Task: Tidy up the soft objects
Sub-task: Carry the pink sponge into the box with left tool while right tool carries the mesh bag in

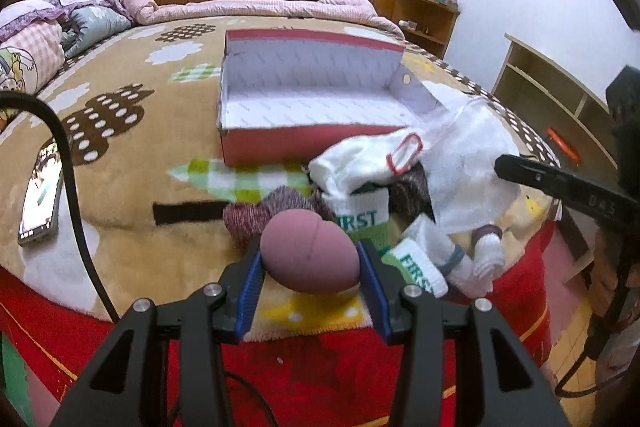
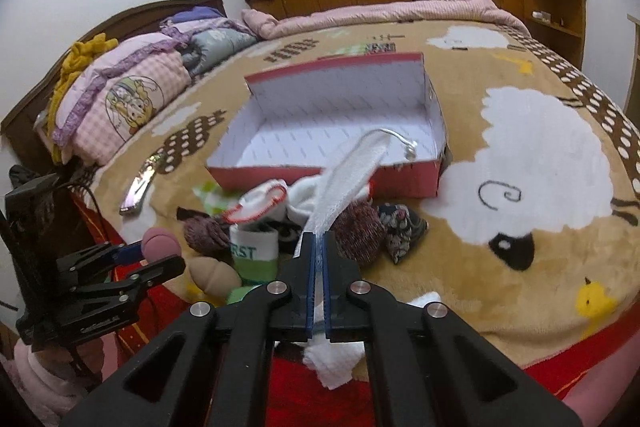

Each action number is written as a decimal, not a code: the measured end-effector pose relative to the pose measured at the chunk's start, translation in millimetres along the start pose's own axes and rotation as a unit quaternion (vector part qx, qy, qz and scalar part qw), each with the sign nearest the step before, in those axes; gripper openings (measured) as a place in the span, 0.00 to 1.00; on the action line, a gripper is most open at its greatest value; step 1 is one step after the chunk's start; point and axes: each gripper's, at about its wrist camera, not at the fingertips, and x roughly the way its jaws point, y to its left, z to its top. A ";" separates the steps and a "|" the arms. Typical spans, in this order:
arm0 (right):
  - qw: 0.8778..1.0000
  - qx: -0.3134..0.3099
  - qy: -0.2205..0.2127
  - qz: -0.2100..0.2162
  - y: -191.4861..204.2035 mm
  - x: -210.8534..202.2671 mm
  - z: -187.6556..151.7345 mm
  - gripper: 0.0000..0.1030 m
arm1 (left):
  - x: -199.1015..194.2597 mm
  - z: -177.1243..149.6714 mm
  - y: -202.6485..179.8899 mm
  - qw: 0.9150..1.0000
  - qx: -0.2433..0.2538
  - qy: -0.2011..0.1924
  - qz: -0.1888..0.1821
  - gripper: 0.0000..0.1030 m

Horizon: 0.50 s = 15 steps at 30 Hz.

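Note:
My left gripper is shut on a mauve pink soft ball, held just above the bed's near edge; it also shows in the right wrist view. My right gripper is shut on a white towel that stretches up toward the box; the towel hangs at the right in the left wrist view. An open red shoebox with a white inside stands on the bed behind a pile of socks, empty as far as I see. The pile holds white socks, marled maroon socks and a green "FIRST" sock.
A phone lies on the bed at the left, beside a black cable. A beige soft ball and a dark floral pouch lie near the pile. Folded quilts sit by the headboard. Wooden shelves stand right of the bed.

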 end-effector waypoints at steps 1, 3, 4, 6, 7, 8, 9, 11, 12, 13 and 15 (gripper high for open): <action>1.000 -0.002 -0.003 0.001 1.0 -1.7 2.2 0.04 | -0.4 2.6 -0.1 1.000 0.000 -0.002 0.001 0.47; 1.000 -0.007 -0.009 0.003 2.1 -4.8 7.8 0.04 | -1.0 9.1 0.2 1.000 0.001 -0.006 0.003 0.47; 1.000 -0.010 -0.012 0.003 3.0 -6.3 11.1 0.04 | -1.2 13.5 0.8 1.000 0.001 -0.009 0.004 0.47; 1.000 -0.015 -0.017 0.004 2.9 -8.1 15.9 0.04 | -1.7 20.1 1.9 1.000 0.000 -0.014 0.007 0.47; 1.000 -0.017 -0.019 0.003 2.5 -8.7 18.5 0.04 | -1.6 24.5 2.7 1.000 0.000 -0.016 0.009 0.47; 1.000 -0.019 -0.021 0.003 1.9 -9.0 21.7 0.04 | -0.9 28.2 3.2 1.000 0.000 -0.018 0.011 0.47; 1.000 -0.020 -0.022 0.002 1.0 -9.0 25.1 0.04 | 0.3 32.3 3.7 1.000 0.000 -0.018 0.013 0.47; 0.999 -0.020 -0.025 0.001 -0.9 -8.2 30.2 0.04 | 2.5 39.1 5.1 1.000 0.001 -0.019 0.015 0.47; 0.999 -0.019 -0.027 0.000 -2.8 -7.6 32.5 0.04 | 3.7 42.7 5.5 1.000 0.001 -0.020 0.016 0.47; 0.999 -0.018 -0.028 0.000 -4.3 -6.8 35.2 0.04 | 5.8 47.6 6.6 1.000 0.001 -0.021 0.017 0.47; 0.999 -0.018 -0.029 -0.003 -6.8 -4.1 40.2 0.04 | 7.7 54.5 6.5 1.000 0.003 -0.025 0.018 0.47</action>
